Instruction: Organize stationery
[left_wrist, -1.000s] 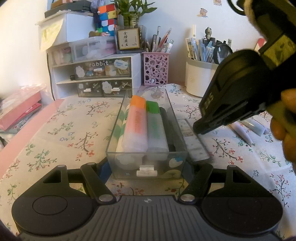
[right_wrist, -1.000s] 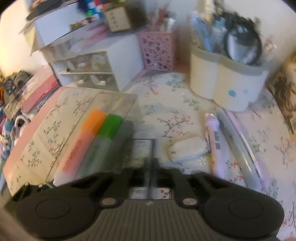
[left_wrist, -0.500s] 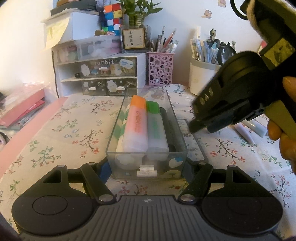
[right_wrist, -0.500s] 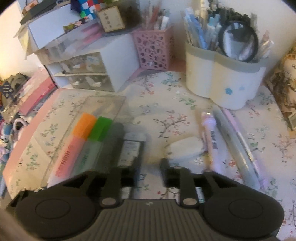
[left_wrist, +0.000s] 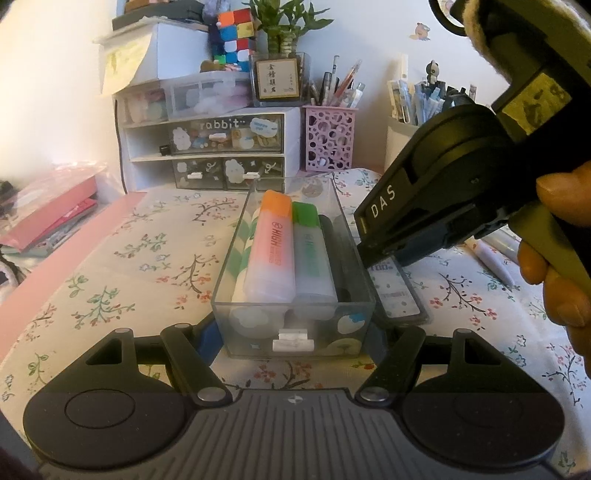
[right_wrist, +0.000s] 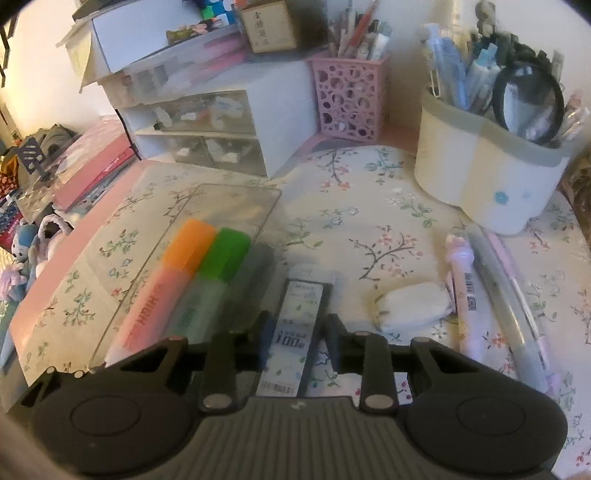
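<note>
A clear plastic drawer tray (left_wrist: 236, 273) lies on the floral cloth, holding an orange highlighter (left_wrist: 271, 243), a green highlighter (left_wrist: 308, 247) and a dark pen. My left gripper (left_wrist: 293, 334) is spread wide around the tray's near end, fingers at its sides. A flat dark case labelled "100" (right_wrist: 299, 325) lies right of the tray; it also shows in the left wrist view (left_wrist: 397, 295). My right gripper (right_wrist: 297, 332) is open, with a finger on each side of the case. A white eraser (right_wrist: 412, 306) and pens (right_wrist: 463, 295) lie to its right.
A white mini drawer unit (left_wrist: 221, 147) and a pink pen cup (left_wrist: 328, 136) stand at the back. A white holder (right_wrist: 484, 162) full of pens and a magnifier stands back right. Pink folders (left_wrist: 48, 218) lie at the left.
My right gripper opened from shut and moved down so that its fingers straddle the dark case. The left gripper and the tray stayed put.
</note>
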